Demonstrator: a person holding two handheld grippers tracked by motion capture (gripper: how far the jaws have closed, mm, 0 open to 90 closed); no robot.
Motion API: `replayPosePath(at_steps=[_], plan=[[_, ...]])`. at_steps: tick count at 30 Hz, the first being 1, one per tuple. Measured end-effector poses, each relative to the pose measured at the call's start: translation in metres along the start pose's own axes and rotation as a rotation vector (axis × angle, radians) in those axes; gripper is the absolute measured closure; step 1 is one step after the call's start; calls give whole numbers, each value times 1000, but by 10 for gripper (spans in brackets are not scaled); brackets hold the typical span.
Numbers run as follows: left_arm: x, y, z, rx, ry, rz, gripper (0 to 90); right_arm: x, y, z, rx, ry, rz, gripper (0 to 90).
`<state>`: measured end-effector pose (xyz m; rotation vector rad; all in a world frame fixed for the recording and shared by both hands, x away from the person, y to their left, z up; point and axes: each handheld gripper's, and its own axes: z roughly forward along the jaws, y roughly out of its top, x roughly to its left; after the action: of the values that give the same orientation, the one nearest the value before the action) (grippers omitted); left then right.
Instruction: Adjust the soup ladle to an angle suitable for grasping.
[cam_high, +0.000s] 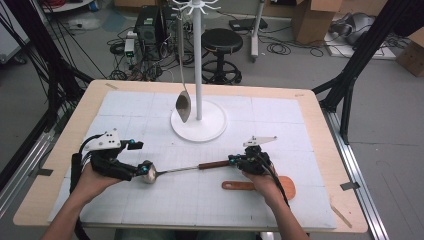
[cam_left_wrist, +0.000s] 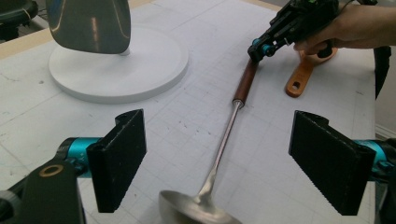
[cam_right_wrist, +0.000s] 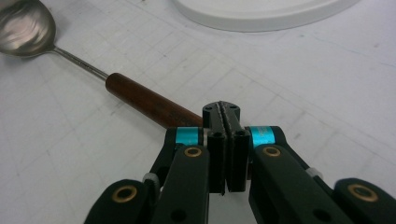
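A steel ladle (cam_high: 180, 170) with a brown wooden handle lies across the white mat. Its bowl (cam_left_wrist: 196, 212) points at my left hand. My left gripper (cam_high: 141, 159) is open, and its wide black jaws stand on either side of the bowl (cam_left_wrist: 218, 140) without touching it. My right gripper (cam_high: 232, 160) is shut, its tips at the far end of the wooden handle (cam_right_wrist: 144, 100). In the right gripper view the pads (cam_right_wrist: 222, 109) sit pressed together over the handle's end, and nothing shows between them.
A white rack with a round base (cam_high: 212, 127) stands at the middle back of the mat, and a metal spoon (cam_high: 183, 106) hangs from it. A wooden spatula (cam_high: 260, 186) lies flat under my right hand. The mat covers a wooden table (cam_high: 320, 115).
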<state>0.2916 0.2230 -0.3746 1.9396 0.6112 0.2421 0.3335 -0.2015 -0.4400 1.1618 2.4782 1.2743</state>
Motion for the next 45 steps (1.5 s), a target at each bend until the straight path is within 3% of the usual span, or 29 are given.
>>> replayPosePath(at_steps=[20,26,30,36,45], plan=[[0,0,3,17,-10,17,211,46,20,42,11,100,-76,896],[-2,0,6,34,-19,30,229,50,22,47,12,114,-83,895],[-4,0,9,44,-24,40,245,51,23,44,10,109,-91,856],[-5,2,16,57,-26,47,266,47,23,26,-45,120,-98,730],[-16,14,40,125,-49,118,314,33,14,-7,-102,92,-88,557]])
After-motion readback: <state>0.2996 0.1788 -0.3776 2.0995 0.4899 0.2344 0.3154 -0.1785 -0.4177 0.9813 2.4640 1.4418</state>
